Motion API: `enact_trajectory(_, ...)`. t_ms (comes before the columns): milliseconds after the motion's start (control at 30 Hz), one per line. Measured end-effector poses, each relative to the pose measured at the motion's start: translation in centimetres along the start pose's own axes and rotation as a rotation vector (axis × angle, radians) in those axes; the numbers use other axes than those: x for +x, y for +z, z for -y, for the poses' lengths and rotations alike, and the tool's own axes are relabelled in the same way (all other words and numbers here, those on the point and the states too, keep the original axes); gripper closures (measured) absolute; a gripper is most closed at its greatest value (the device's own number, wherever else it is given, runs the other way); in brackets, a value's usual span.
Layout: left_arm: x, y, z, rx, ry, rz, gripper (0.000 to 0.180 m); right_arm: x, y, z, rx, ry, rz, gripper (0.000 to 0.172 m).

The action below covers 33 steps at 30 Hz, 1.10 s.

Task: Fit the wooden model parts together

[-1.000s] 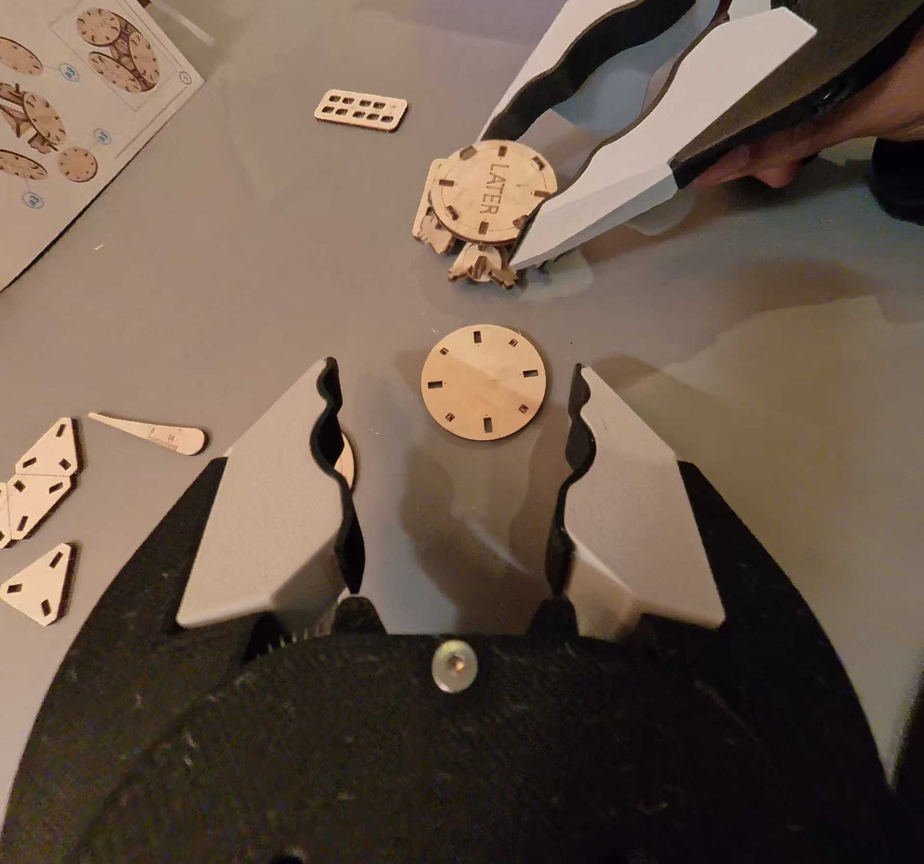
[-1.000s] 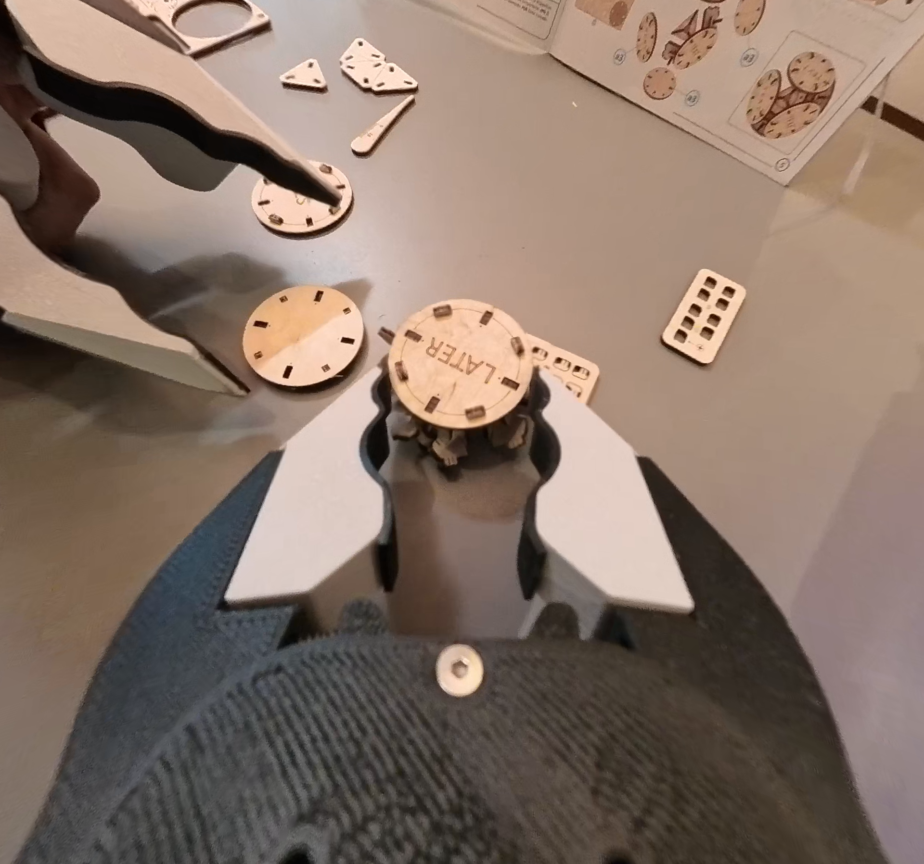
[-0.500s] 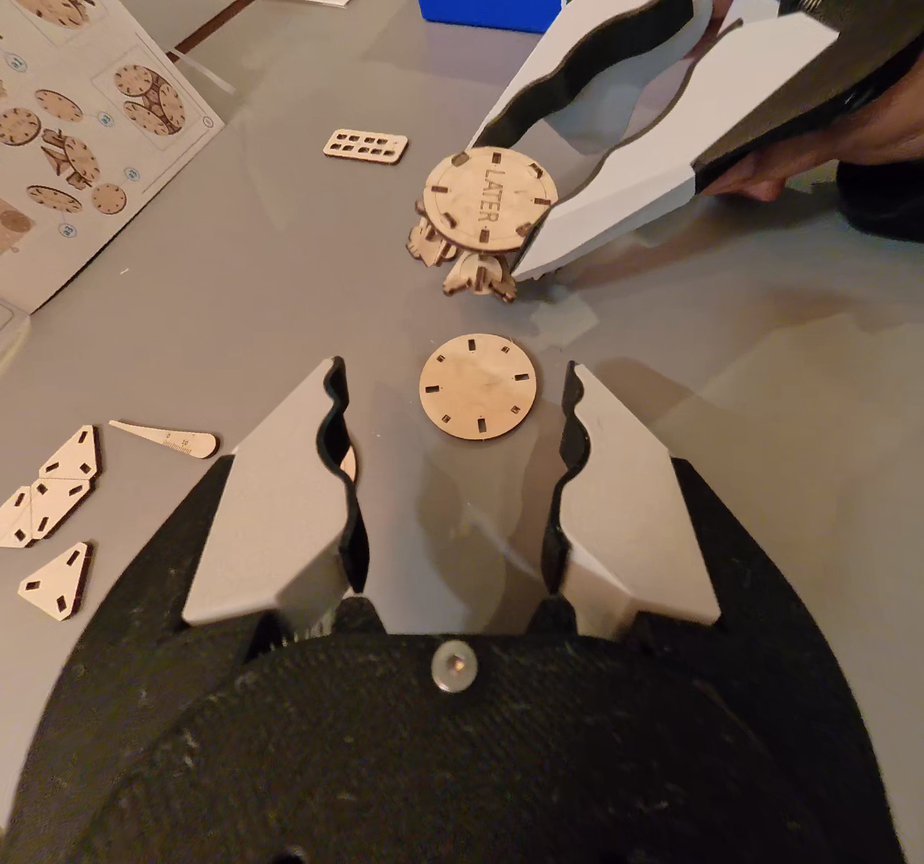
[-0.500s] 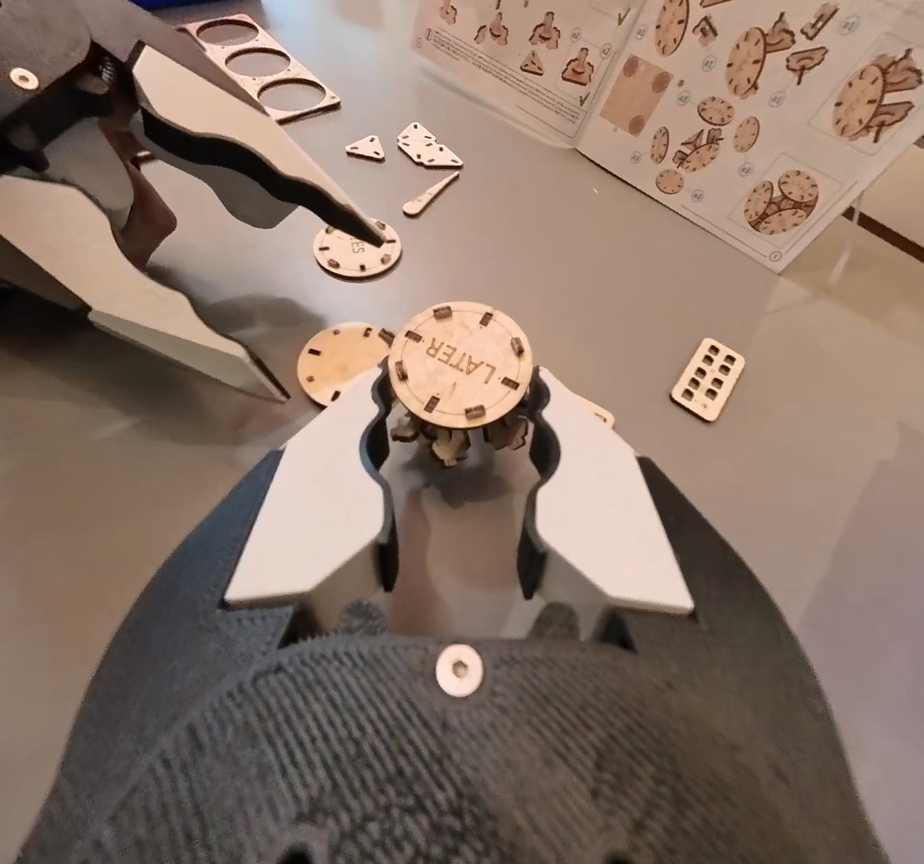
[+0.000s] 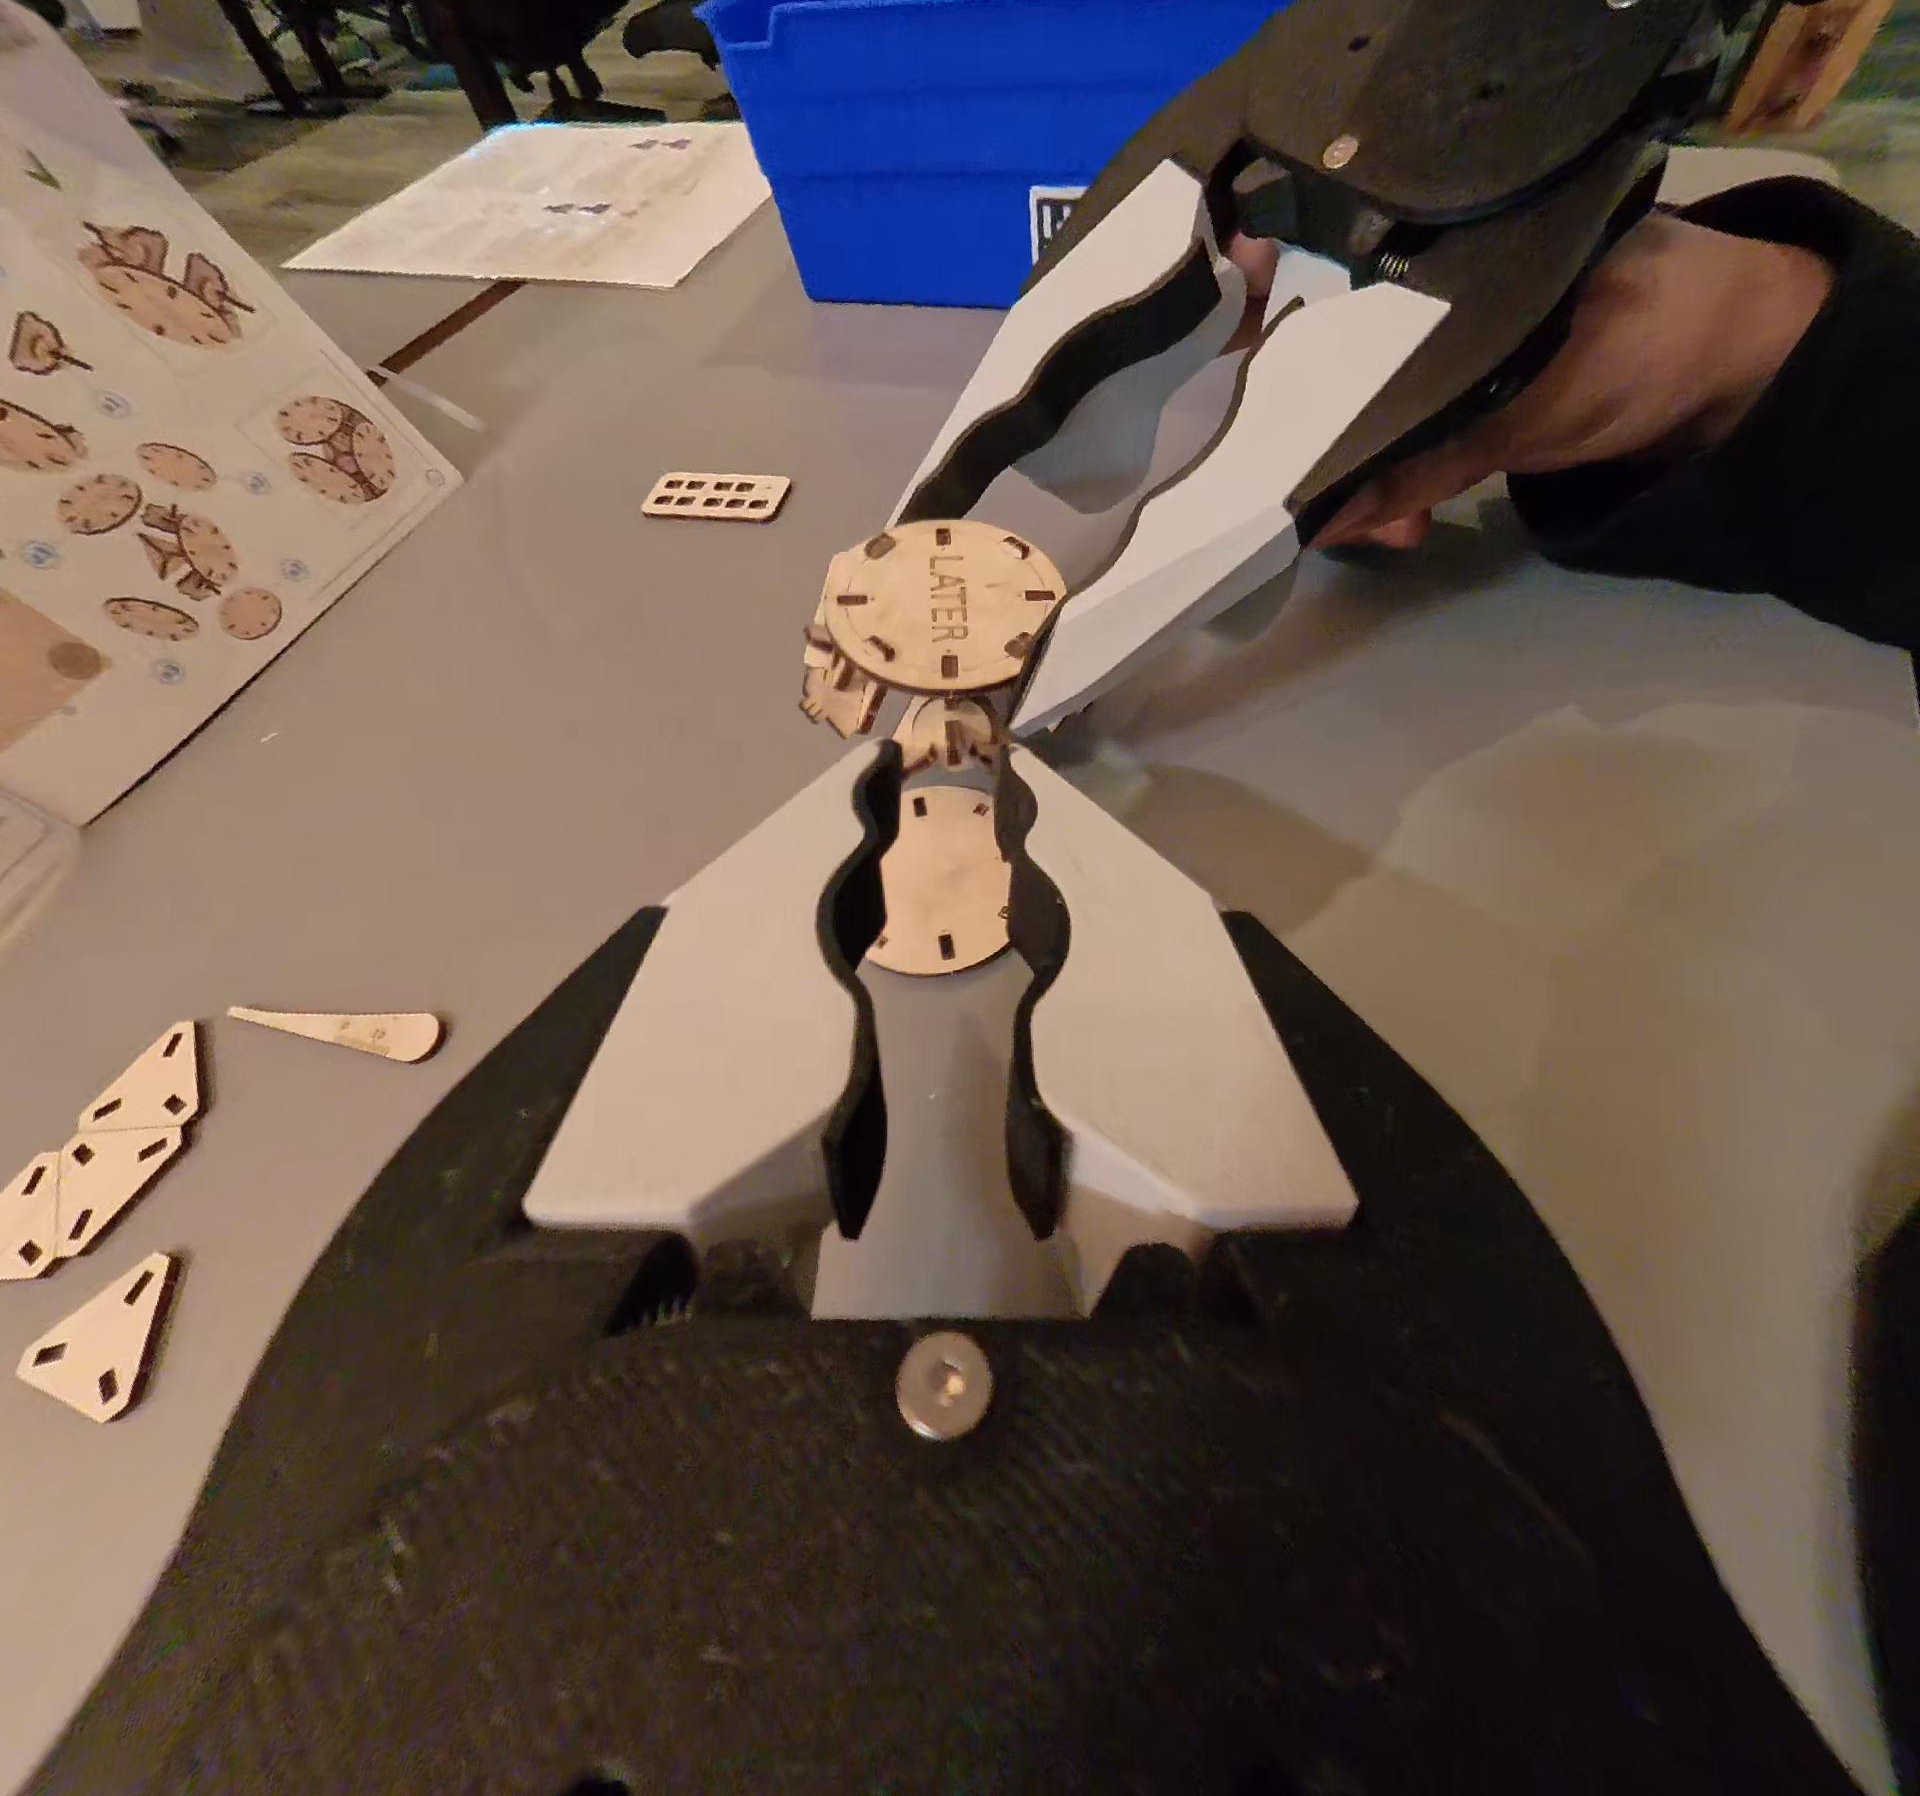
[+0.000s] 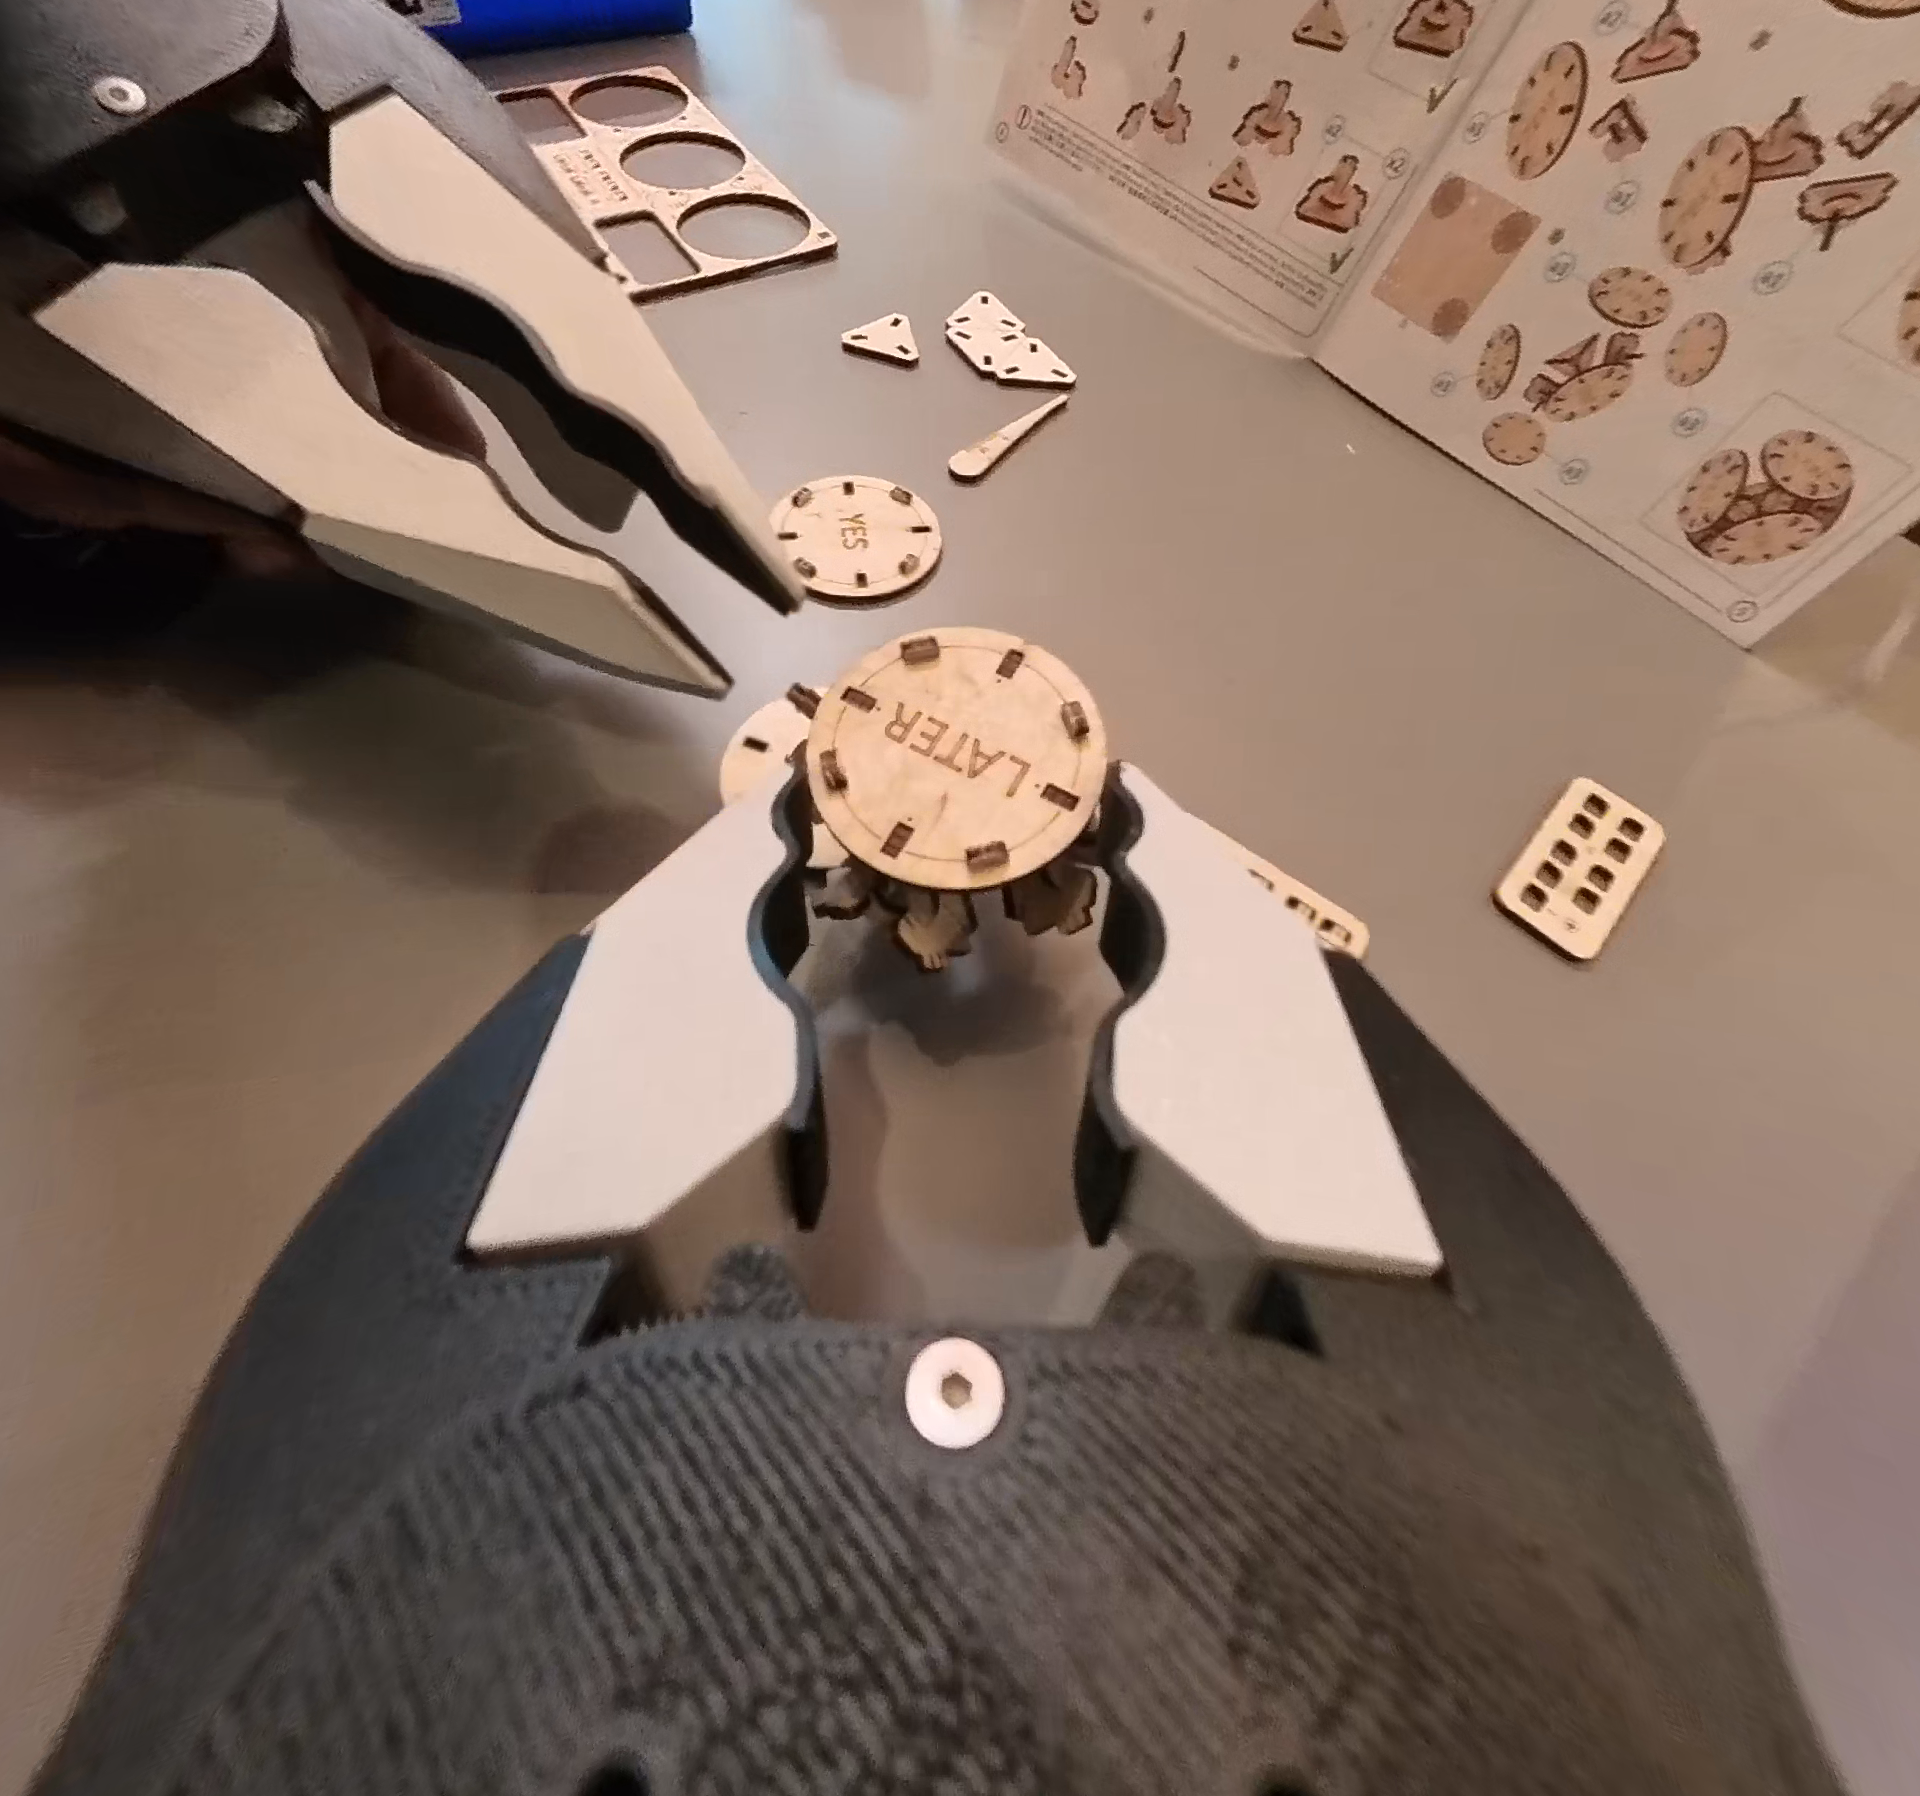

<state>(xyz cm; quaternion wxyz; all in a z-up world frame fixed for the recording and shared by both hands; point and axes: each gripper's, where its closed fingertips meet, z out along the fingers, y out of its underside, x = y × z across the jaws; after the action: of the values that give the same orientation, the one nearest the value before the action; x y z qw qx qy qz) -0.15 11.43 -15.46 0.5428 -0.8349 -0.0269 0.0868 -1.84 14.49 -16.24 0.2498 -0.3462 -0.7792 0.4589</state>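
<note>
The right tongs (image 6: 951, 811) grip a wooden model (image 6: 951, 775) above the desk (image 6: 1351, 655). The left tongs (image 5: 940, 759), narrowed and holding nothing, hang over a flat wooden disc (image 5: 940, 889).

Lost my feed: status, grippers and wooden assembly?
Right gripper clamps wooden assembly aloft. Left gripper nearly closed beside it, nothing held. Loose disc lies beneath.

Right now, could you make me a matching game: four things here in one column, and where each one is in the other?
Things:
1. wooden assembly
2. plain slotted disc
3. blue bin
4. triangular wooden pieces

Places:
A. flat on the table, out to the left of the left hand-held gripper
B. raised between the right hand-held gripper's fingers
C. at the table's far end
D. flat on the table, under the left hand-held gripper's fingers

Pairs: 1-B, 2-D, 3-C, 4-A
</note>
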Motion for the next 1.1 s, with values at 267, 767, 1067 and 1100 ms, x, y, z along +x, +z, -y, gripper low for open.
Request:
enact_trajectory(267,0.36,0.36,-0.34,-0.030,0.021,-0.012,0.175,-0.74,-0.10,0.58,0.030,0.003,0.039,0.117)
enact_trajectory(767,0.48,0.55,-0.54,-0.046,0.011,-0.032,0.178,-0.96,0.16,0.29,0.011,-0.013,0.042,0.117)
enact_trajectory(1067,0.75,0.64,-0.70,-0.059,0.024,-0.042,0.176,-0.73,0.15,0.20,0.007,-0.019,0.028,0.118)
enact_trajectory(1100,0.79,0.66,-0.74,-0.061,0.026,-0.044,0.175,-0.71,0.16,0.18,0.006,-0.020,0.027,0.118)
